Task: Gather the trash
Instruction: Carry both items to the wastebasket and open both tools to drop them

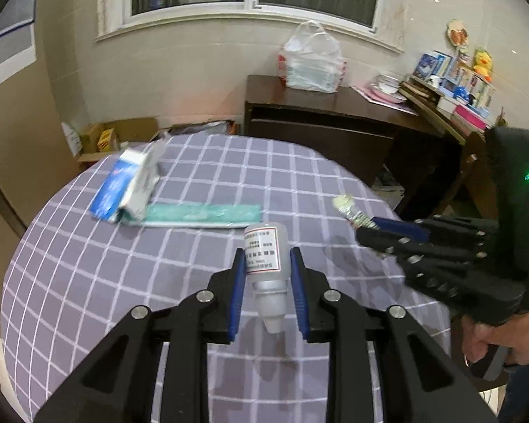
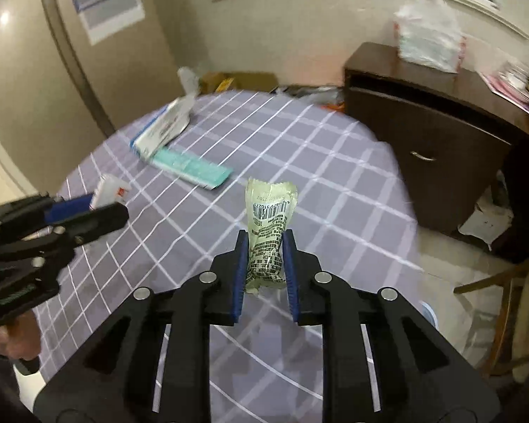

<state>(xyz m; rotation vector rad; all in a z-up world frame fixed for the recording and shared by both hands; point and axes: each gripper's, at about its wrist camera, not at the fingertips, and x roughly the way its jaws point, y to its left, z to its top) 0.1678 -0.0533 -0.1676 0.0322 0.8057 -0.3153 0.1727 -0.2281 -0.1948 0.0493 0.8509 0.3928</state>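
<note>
My left gripper (image 1: pixel 267 262) is shut on a small clear plastic bottle (image 1: pixel 264 253) with a white, red-edged label, its cap end toward the camera. It hangs above the purple checked tablecloth (image 1: pixel 88 282). In the right wrist view, my right gripper (image 2: pixel 264 250) is shut on a crumpled pale green wrapper (image 2: pixel 269 218) with a barcode. The right gripper (image 1: pixel 370 229) shows at the right of the left wrist view, the wrapper (image 1: pixel 349 208) sticking out of its tip. The left gripper (image 2: pixel 102 211) with the bottle (image 2: pixel 110 190) appears at the left of the right wrist view.
A blue and white carton (image 1: pixel 123 183) and a flat teal packet (image 1: pixel 201 213) lie on the far side of the table. Behind stands a dark wooden cabinet (image 1: pixel 317 123) with a white plastic bag (image 1: pixel 312 60). Cardboard boxes (image 1: pixel 105 137) sit on the floor. A wooden chair (image 2: pixel 504 292) stands at the right.
</note>
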